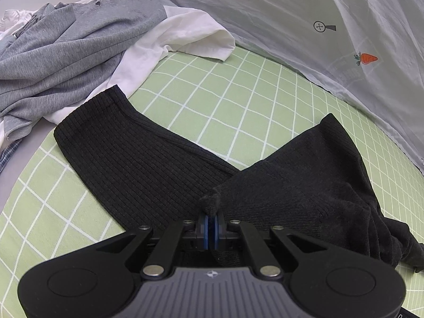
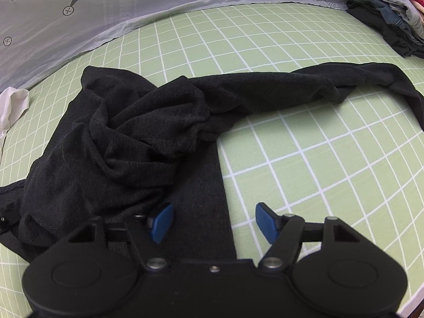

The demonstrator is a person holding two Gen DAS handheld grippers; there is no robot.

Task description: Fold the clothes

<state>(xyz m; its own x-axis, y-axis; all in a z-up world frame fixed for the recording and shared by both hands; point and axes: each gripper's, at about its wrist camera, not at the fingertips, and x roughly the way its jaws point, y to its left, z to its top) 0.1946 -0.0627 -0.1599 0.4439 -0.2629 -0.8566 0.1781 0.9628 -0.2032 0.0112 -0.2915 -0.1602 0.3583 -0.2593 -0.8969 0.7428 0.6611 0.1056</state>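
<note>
A black ribbed knit garment point(image 1: 137, 156) lies on the green checked sheet point(image 1: 238, 100), one sleeve stretched up to the left. My left gripper point(image 1: 211, 222) is shut on a small pinch of that black fabric, which pokes up above the blue pads. In the right wrist view the same black garment point(image 2: 137, 132) lies bunched, with a long sleeve running off to the right. My right gripper point(image 2: 213, 220) hovers over a flat strip of the garment near its right edge. Its blue pads point(image 2: 161, 221) stand apart and press on nothing.
A heap of grey clothing point(image 1: 66, 53) and a white garment point(image 1: 185, 34) lies at the upper left. A pale printed cover with a carrot motif point(image 1: 365, 58) borders the sheet at the back. Folded clothes point(image 2: 389, 13) are stacked at the far right corner.
</note>
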